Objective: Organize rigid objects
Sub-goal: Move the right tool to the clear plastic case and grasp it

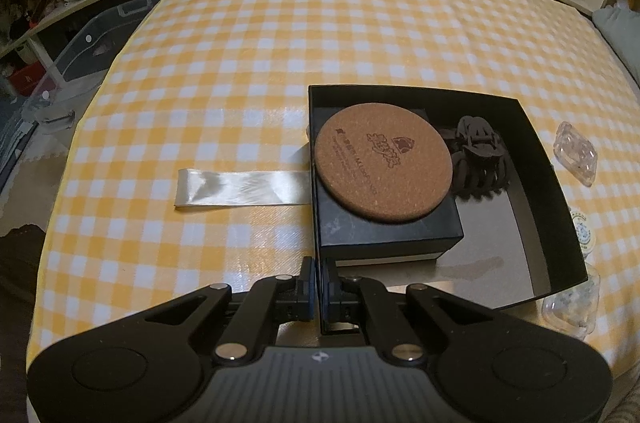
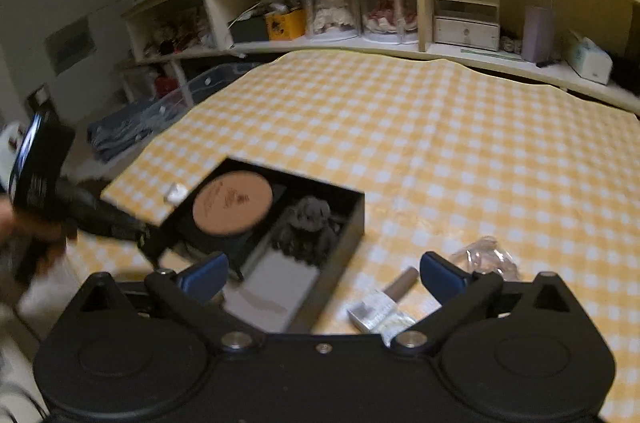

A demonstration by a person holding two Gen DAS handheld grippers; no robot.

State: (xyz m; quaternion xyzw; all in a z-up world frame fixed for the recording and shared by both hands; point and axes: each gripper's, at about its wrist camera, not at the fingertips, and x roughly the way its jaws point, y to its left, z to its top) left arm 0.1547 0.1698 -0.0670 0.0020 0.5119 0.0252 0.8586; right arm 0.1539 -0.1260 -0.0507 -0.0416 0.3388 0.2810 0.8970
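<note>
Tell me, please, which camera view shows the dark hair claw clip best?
The left wrist view: the hair claw clip lies sharp inside the black box, beside the cork coaster. The right wrist view shows it smaller and blurred.

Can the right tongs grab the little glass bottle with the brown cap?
Probably yes: the right tongs are wide open and empty, and the little glass bottle with the brown cap lies uncovered on the checked cloth just below them.

cork coaster (image 1: pixel 383 165), printed text illegible
</note>
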